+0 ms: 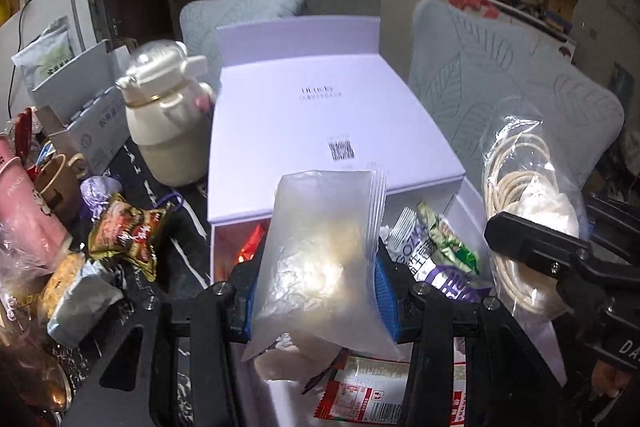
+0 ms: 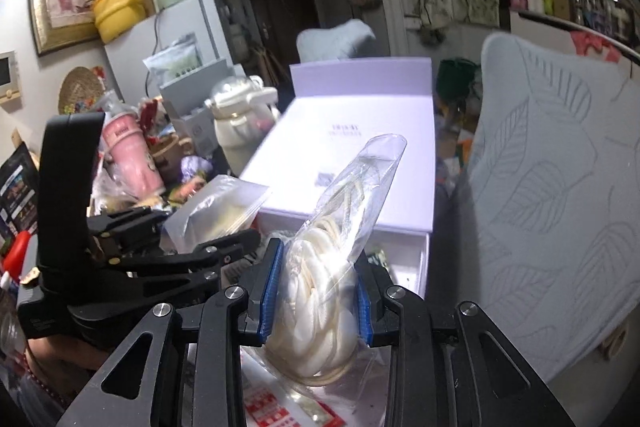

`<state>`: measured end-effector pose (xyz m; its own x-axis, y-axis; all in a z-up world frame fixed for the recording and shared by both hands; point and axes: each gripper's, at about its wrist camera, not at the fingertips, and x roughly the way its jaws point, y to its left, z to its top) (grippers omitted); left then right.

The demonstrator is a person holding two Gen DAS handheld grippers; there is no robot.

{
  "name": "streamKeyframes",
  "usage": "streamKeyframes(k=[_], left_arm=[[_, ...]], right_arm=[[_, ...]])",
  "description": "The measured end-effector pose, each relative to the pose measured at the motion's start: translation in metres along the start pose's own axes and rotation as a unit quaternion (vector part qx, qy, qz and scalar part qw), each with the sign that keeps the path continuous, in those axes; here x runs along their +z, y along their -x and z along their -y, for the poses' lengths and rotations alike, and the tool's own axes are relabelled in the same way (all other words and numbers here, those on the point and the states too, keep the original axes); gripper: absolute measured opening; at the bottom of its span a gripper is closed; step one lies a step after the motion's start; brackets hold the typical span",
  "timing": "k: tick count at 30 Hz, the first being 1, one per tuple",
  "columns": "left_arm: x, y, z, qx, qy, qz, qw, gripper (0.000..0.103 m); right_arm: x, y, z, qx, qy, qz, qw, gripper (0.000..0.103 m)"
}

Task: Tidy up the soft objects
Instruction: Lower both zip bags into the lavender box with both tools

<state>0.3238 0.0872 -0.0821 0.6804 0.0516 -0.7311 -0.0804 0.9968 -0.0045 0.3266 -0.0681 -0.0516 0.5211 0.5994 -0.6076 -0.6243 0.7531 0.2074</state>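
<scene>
Both grippers hover over the open white box [image 1: 404,203] at twelve o'clock, the left gripper [image 1: 316,287] clamped on a frosted pouch [image 1: 320,259], the right gripper [image 2: 316,287] on a bagged cord coil [image 2: 320,291].

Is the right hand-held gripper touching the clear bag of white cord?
Touching: the right wrist view shows the right hand-held gripper clamping the bag of white cord.

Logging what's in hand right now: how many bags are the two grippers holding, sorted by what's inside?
Frosted bag with pale contents, in left gripper: 1
Clear bag of coiled white cord, in right gripper: 1
Total: 2
</scene>
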Motion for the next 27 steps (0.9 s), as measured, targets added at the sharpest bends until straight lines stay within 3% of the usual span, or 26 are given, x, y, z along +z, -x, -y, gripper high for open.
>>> streamKeyframes(k=[5, 19, 24, 27], left_arm=[[-0.008, -0.015, 0.003, 0.003, -0.004, -0.023, 0.9997, 0.046], [-0.011, -0.025, 0.004, 0.022, -0.017, -0.036, 0.999, 0.047], [-0.014, -0.041, 0.003, 0.026, -0.01, -0.083, 0.9962, 0.05], [-0.014, -0.041, 0.002, 0.027, -0.007, -0.084, 0.9961, 0.05]], right_arm=[[-0.005, -0.012, 0.013, 0.007, -0.018, -0.016, 1.0, 0.031], [-0.013, -0.037, 0.022, -0.017, -0.031, -0.048, 0.998, 0.032], [-0.014, -0.043, 0.022, -0.018, -0.031, -0.068, 0.997, 0.034], [-0.015, -0.046, 0.022, -0.019, -0.033, -0.083, 0.996, 0.034]])
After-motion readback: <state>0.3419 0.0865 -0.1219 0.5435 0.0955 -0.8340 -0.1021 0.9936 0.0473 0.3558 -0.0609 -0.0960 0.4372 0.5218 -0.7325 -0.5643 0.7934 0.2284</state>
